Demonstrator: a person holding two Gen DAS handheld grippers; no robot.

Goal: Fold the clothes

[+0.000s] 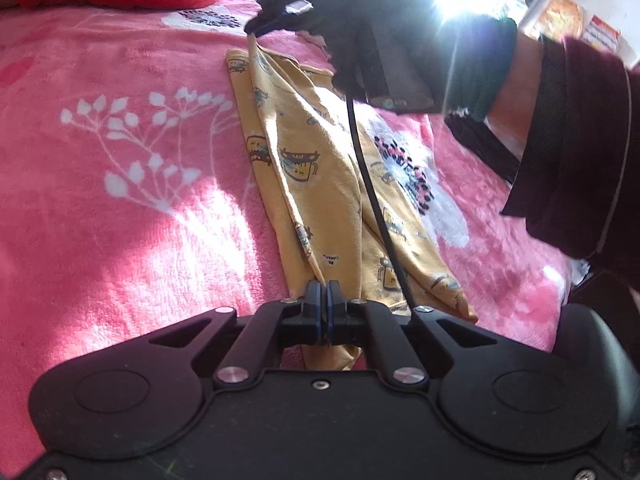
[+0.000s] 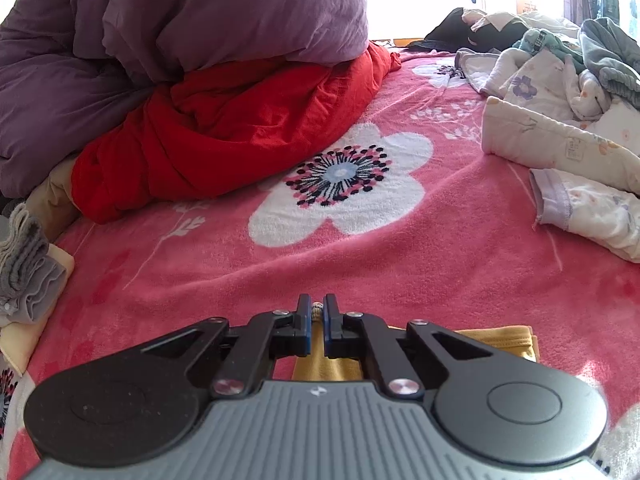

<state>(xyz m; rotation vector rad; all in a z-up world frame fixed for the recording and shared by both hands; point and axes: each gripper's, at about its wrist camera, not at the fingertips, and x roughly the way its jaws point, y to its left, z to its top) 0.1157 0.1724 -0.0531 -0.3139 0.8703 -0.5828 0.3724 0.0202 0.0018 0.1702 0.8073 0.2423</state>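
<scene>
Left gripper clamped on yellow printed garment stretched toward twelve o'clock over fuzzy pink blanket, right gripper pinching its plain hem, only its view showing red quilt at eleven, rumpled laundry at two

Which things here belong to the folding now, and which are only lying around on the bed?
In the job:
- yellow cloth
- left gripper, shut on its near edge
- right gripper, shut on its far edge

Lying about:
- red bedding
- purple quilt
- white clothes
- grey cloth
- pink blanket underneath
</scene>
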